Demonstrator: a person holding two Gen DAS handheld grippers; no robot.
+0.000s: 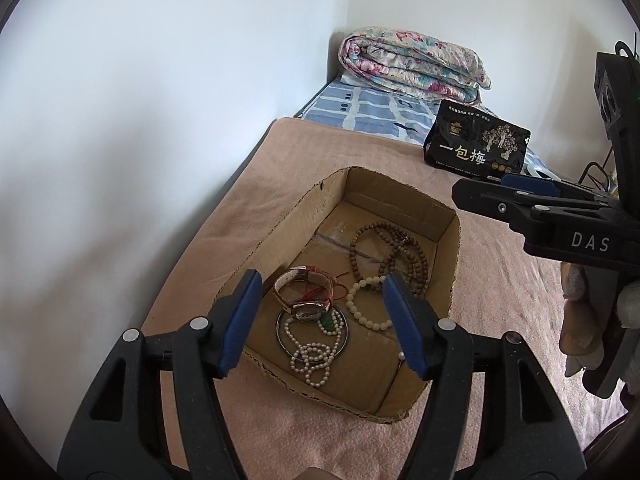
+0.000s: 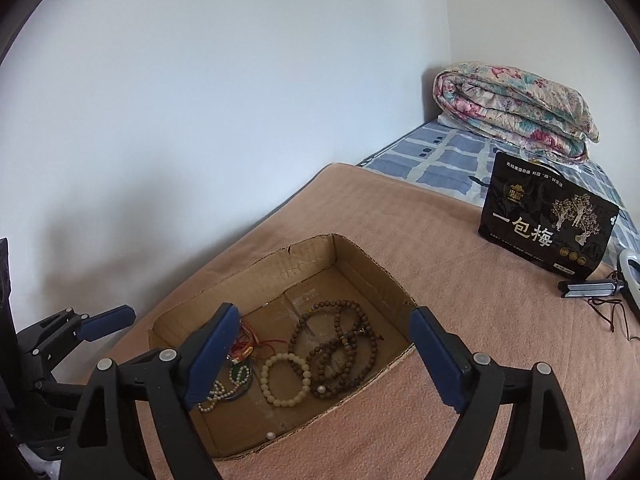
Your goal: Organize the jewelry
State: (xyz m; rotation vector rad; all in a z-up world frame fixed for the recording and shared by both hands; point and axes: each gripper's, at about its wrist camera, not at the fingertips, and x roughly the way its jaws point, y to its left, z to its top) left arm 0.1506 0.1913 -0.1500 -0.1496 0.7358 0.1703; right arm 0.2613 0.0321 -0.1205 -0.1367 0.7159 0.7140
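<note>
A shallow cardboard box (image 1: 452,256) lies on a pink blanket. Inside it are a watch (image 1: 304,292) with a pale strap, a pearl necklace (image 1: 316,354) over a metal bangle (image 1: 282,336), a cream bead bracelet (image 1: 362,300) and a brown wooden bead string (image 1: 394,248). My left gripper (image 1: 322,278) hovers open over the box's near end with nothing between its blue pads. My right gripper (image 2: 325,313) is open too, above the box (image 2: 360,256) and its brown beads (image 2: 340,348), cream bracelet (image 2: 286,380) and red string (image 2: 256,340). A loose pearl (image 2: 271,435) rests near the front wall.
A black snack bag (image 2: 548,224) stands behind the box to the right. A folded floral quilt (image 2: 516,116) lies at the bed's far end. A white wall runs along the left. A small grey clip (image 2: 592,290) with a thin cord lies at far right. A gloved hand (image 1: 580,320) holds the right gripper.
</note>
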